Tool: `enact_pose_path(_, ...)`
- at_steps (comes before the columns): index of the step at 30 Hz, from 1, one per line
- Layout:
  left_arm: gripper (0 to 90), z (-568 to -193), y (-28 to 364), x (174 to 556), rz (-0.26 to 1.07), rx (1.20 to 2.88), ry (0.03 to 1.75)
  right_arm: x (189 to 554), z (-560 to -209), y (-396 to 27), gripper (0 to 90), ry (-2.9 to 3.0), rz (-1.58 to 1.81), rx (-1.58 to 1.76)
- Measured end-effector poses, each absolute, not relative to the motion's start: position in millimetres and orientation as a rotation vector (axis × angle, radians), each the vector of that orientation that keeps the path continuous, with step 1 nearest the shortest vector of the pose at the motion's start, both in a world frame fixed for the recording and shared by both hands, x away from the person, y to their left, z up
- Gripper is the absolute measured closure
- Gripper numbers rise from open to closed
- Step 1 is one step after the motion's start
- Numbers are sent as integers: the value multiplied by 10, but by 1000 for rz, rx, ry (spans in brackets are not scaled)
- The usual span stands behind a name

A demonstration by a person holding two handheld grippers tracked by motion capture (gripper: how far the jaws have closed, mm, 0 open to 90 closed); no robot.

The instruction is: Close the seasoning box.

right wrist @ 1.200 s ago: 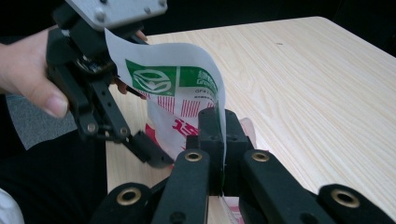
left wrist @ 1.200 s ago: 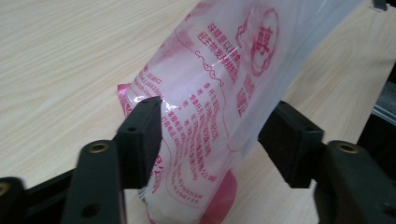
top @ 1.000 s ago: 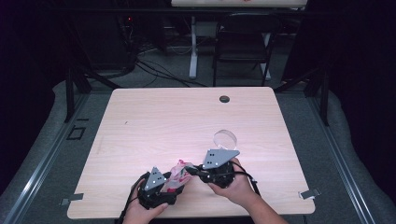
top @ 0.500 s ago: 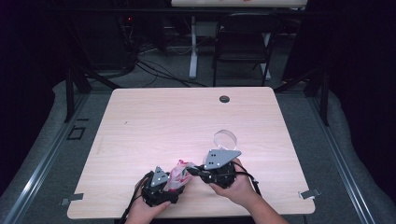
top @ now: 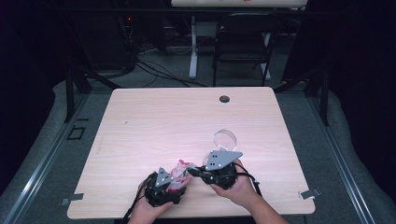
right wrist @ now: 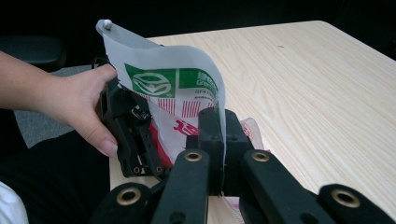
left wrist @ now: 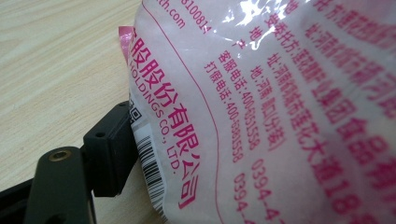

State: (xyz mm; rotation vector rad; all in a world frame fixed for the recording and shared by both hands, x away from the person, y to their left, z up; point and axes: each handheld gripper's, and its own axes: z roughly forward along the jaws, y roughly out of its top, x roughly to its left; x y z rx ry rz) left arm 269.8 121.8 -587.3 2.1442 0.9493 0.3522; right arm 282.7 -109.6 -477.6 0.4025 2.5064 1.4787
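While the right tool (right wrist: 219, 140) pinches the bag (right wrist: 187, 93), the bag hides the left tool's (top: 163, 184) far jaw, apparently gripping.

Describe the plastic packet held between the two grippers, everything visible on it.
The plastic packet is a glossy white pouch with pink print, a barcode and a green logo panel. It stands upright at the table's near edge. The right gripper pinches its edge shut; the left gripper has it between its jaws, one against the barcode side.
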Motion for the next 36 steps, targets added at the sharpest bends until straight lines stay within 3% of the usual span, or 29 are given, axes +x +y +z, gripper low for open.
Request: enact_pose_path(36,403,-5875,1201,2667,439,2146,985,2822,-4783,-1095,900,2504,1481,400)
